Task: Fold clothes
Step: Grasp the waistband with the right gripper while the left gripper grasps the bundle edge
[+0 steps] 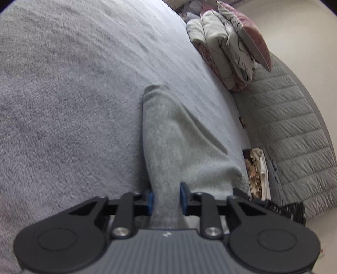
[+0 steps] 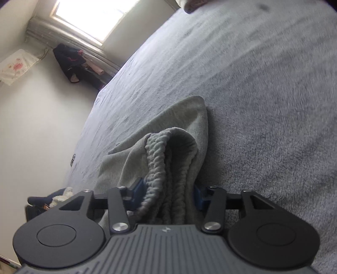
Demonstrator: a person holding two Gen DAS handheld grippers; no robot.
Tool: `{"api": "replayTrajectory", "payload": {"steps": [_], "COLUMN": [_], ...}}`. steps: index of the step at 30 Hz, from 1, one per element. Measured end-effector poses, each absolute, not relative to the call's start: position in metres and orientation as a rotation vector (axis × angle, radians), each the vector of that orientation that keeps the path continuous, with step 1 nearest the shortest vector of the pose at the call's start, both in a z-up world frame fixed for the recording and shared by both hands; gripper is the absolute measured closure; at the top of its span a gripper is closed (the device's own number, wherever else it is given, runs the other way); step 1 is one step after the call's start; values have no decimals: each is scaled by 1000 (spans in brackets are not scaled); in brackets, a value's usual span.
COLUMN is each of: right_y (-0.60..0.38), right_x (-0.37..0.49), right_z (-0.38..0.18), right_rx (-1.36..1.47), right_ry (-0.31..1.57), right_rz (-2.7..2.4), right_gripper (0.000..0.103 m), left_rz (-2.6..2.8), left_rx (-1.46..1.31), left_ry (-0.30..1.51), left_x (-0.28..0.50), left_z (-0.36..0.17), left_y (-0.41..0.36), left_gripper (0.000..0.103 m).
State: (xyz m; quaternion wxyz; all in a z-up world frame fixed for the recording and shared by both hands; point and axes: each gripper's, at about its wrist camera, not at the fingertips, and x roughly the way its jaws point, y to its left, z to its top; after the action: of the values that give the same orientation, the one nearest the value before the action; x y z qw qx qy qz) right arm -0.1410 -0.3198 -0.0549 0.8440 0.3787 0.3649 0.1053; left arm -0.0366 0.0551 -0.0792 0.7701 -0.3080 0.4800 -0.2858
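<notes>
Right under our lens sits the grey ribbed body of the left gripper [image 1: 166, 200], and we see its two blue pads [image 1: 183, 198] pinched on a narrow fold of the grey garment [image 1: 174, 134], cloth pressed between them. From that grip the garment runs away from us across the pale grey fleece blanket [image 1: 63, 94] covering the bed, tapering to a rounded end farther out. To the far right we spot a folded floral quilt [image 1: 221, 57] stacked with a pink pillow [image 1: 248, 31], and beside them a quilted grey headboard [image 1: 294, 126] along the bed's right edge. Over on the other view, the right gripper [image 2: 168, 196] has a thick bunch of the same garment [image 2: 168, 151] between its blue pads [image 2: 138, 189]; we see the gathered, ribbed waistband stuffed right into the gap, the pads clamped on both sides of it. More of the garment lies spread on the blanket [image 2: 263, 105] just beyond. Far left we catch a bright window [image 2: 92, 19] and dark clothes [image 2: 69, 63] heaped below it by the wall.
</notes>
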Motion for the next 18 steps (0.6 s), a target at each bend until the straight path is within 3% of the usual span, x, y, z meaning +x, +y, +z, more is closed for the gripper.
{"api": "replayTrajectory", "payload": {"steps": [7,18], "right_y": [-319,-326], "right_x": [-146,-153], "right_z": [-38,-11], "right_rx": [786,737], "right_ry": [711,574], "right_rz": [246,241], "right_gripper": [63,64], "left_rz": [-578,-558], "left_rx": [-587,-538], "left_ry": [973,918], "left_x": [-42,-29], "left_z": [-49,-18], "left_y": [38,6], "left_gripper": [83,83]}}
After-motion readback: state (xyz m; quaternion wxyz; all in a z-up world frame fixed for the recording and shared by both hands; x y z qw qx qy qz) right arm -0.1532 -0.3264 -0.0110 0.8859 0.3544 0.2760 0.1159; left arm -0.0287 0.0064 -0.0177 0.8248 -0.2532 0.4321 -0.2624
